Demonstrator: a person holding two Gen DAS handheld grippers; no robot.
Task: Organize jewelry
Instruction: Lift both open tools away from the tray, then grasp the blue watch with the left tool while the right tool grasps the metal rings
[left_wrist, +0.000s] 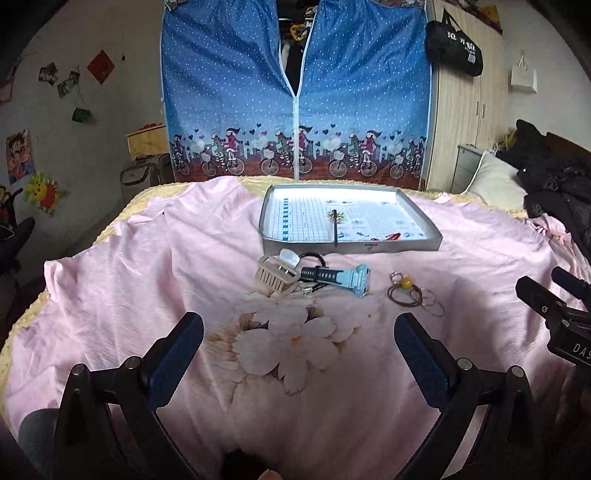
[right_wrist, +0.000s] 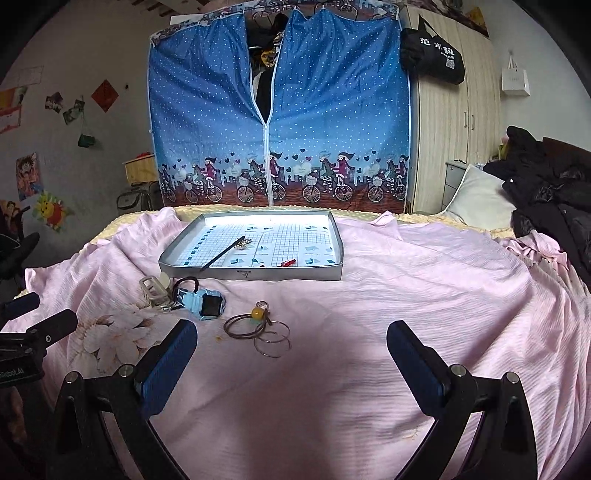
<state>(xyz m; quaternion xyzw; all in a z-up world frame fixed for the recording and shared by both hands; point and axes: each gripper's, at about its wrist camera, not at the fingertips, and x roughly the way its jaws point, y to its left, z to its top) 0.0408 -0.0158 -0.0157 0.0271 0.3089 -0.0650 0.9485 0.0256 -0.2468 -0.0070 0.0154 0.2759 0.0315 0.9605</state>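
Note:
A shallow grey tray (left_wrist: 351, 246) (right_wrist: 255, 274) lies on the pink bedspread; a black hair stick (left_wrist: 335, 229) (right_wrist: 222, 255) and a small red clip (left_wrist: 391, 236) (right_wrist: 287, 262) lie in it. In front of the tray are a beige claw clip (left_wrist: 275, 277) (right_wrist: 155, 290), a light-blue watch (left_wrist: 340, 280) (right_wrist: 205, 303), a hair tie with a yellow bead (left_wrist: 406, 284) (right_wrist: 257, 314) and thin metal rings (left_wrist: 432, 304) (right_wrist: 272, 341). My left gripper (left_wrist: 298, 336) stands open and empty, short of the watch. My right gripper (right_wrist: 291, 343) is open and empty near the rings.
The bed's yellow blanket edge (left_wrist: 122, 218) runs along the far side. A blue fabric wardrobe (left_wrist: 295, 92) stands behind it. Dark clothes (right_wrist: 546, 199) and a pillow (right_wrist: 476, 199) are piled at the right. The right gripper's body (left_wrist: 554, 314) shows in the left wrist view.

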